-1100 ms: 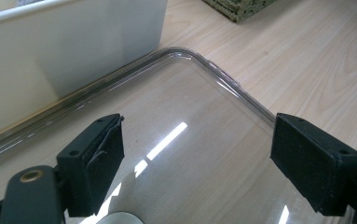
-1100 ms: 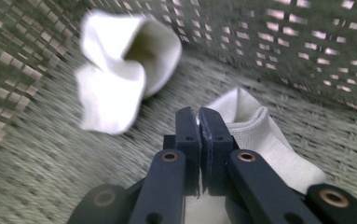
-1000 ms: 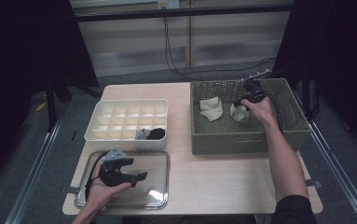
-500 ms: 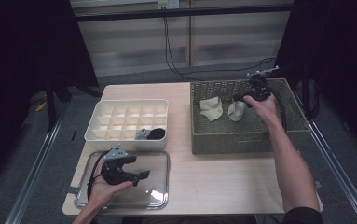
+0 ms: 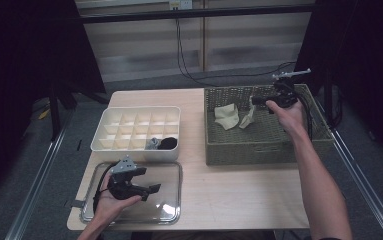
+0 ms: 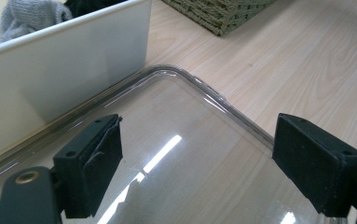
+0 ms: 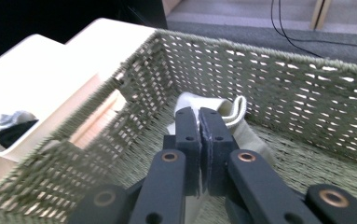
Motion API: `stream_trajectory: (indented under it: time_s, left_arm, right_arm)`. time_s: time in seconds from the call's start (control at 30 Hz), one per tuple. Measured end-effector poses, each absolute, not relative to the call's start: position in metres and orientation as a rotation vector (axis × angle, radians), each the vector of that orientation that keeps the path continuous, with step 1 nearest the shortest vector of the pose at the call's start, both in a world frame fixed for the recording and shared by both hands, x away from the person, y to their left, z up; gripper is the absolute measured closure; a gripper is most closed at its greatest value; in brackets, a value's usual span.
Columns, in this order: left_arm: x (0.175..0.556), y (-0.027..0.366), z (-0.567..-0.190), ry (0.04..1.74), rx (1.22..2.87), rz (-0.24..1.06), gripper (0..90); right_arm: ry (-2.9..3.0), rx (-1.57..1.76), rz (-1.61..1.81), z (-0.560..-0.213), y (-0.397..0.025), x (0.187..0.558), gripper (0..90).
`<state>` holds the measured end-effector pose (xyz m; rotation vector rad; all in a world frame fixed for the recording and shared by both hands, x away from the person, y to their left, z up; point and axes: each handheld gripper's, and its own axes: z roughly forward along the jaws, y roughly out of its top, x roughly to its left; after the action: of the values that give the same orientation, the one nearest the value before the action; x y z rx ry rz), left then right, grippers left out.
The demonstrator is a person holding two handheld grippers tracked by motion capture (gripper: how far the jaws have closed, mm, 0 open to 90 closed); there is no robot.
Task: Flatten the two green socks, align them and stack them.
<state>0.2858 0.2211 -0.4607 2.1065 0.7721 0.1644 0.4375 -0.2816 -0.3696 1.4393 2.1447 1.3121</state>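
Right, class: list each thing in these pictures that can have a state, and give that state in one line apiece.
Right gripper: shut on the hanging sock, above the basket.
Hanging sock: pinched, lifted, dangling.
Other sock: lying loose in the basket.
Basket: upright, open-topped.
Left gripper: open, over the clear lid.
Clear lid: off the box, flat on the table.
Divided box: uncovered, with grey and black items in front cells.

Two pale socks (image 5: 226,116) (image 5: 247,119) lie in one woven basket (image 5: 259,147); one white divider box (image 5: 129,150) holds what look like two socks, grey (image 5: 152,144) and black (image 5: 167,143); one clear lid (image 5: 171,200).
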Motion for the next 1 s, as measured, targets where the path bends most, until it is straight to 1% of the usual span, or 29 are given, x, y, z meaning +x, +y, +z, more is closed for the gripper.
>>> stream_trajectory:
  time_s: [0.67,1.0]
  left_arm:
    - [0.282,0.223,-0.460,0.771,2.105,0.184,15.4]
    - [0.283,0.219,-0.460,0.766,2.104,0.170,15.4]
  right_arm:
    - [2.094,1.339,1.438,-0.347,-0.276,0.410,88.0]
    - [2.083,1.297,1.474,-0.334,-0.269,0.396,88.0]
